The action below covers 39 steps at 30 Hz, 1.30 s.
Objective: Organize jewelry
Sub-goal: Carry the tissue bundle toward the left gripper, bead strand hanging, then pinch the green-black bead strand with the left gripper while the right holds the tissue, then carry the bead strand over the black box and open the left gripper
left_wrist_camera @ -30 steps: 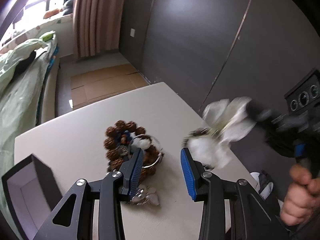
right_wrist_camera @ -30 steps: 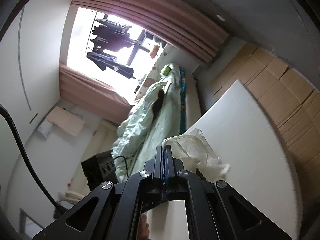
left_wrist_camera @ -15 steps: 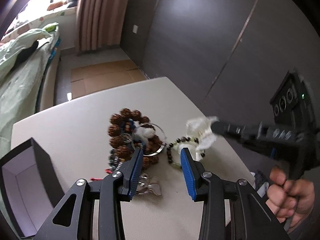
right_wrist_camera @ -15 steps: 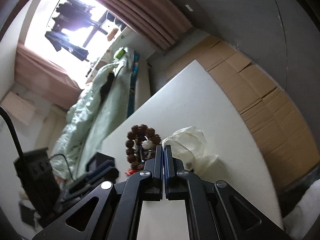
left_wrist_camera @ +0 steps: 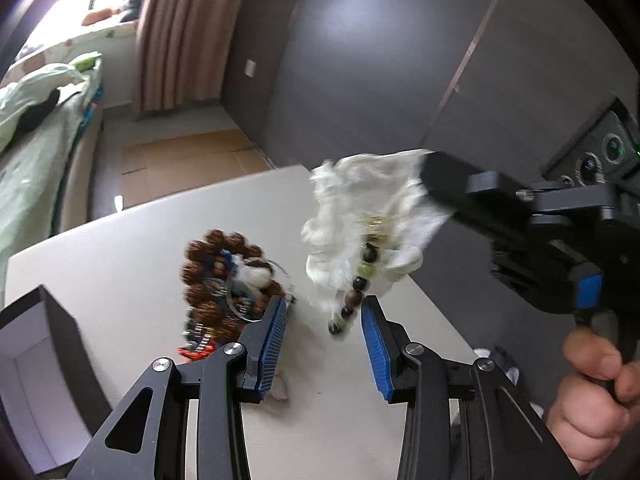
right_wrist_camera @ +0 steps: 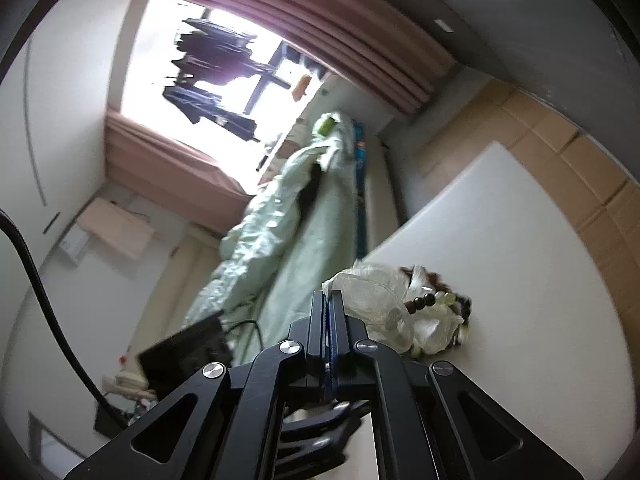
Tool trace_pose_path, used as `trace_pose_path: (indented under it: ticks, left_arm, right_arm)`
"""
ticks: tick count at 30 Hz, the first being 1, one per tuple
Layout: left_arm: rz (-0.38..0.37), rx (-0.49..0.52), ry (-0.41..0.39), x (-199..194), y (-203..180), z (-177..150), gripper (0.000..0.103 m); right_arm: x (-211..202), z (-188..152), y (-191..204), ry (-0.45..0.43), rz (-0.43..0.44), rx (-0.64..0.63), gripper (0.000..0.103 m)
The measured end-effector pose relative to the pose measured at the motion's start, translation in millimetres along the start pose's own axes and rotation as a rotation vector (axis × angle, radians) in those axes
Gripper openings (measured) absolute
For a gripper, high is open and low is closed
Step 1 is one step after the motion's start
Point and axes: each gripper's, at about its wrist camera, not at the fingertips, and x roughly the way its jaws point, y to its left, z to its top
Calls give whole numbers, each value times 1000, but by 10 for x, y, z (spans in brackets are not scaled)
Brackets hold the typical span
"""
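Note:
My right gripper (left_wrist_camera: 428, 178) is shut on a corner of a white sheer pouch (left_wrist_camera: 360, 216) and holds it above the white table (left_wrist_camera: 120, 240). A bracelet of dark and pale green beads (left_wrist_camera: 356, 292) hangs out of the pouch. Its lower end dangles between the blue pads of my left gripper (left_wrist_camera: 324, 308), which is open and does not touch it. In the right wrist view the right gripper (right_wrist_camera: 330, 300) pinches the pouch (right_wrist_camera: 376, 292), with the beads (right_wrist_camera: 428, 300) beside it. A heap of jewelry with a brown bead bracelet (left_wrist_camera: 208, 264) lies left of my left fingers.
An open dark box with a white inside (left_wrist_camera: 36, 360) stands at the table's left edge. A silver bangle (left_wrist_camera: 256, 300) and a red piece (left_wrist_camera: 192, 354) lie in the heap. The table's right edge is close to the pouch. A hand (left_wrist_camera: 592, 396) grips the right tool.
Half a second ago the pouch was low by the table with the bead bracelet lying beside it. Now the right gripper has lifted it and the bracelet hangs down between the left fingers.

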Motion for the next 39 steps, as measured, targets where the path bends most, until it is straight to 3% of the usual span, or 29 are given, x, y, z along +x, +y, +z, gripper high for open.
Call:
trace_pose_path:
  ticks: [7, 9, 13, 17, 28, 39]
  left_arm:
    - [7, -21, -70, -219, 163, 2, 41]
    - [13, -34, -70, -246, 196, 6, 9]
    - [11, -54, -91, -363, 247, 7, 8]
    - [3, -67, -168, -635, 264, -29, 8]
    - [63, -180, -315, -1238, 573, -203, 8]
    - [149, -276, -404, -1725, 894, -285, 8]
  right_arm:
    - [100, -10, 235, 6, 74, -15, 3]
    - [147, -26, 284, 11, 88, -20, 3]
    - [232, -26, 358, 13, 76, -36, 3]
    - [366, -14, 413, 20, 48, -53, 3]
    - [576, 0, 492, 47, -69, -96, 3]
    - [1181, -131, 811, 189, -67, -194, 3]
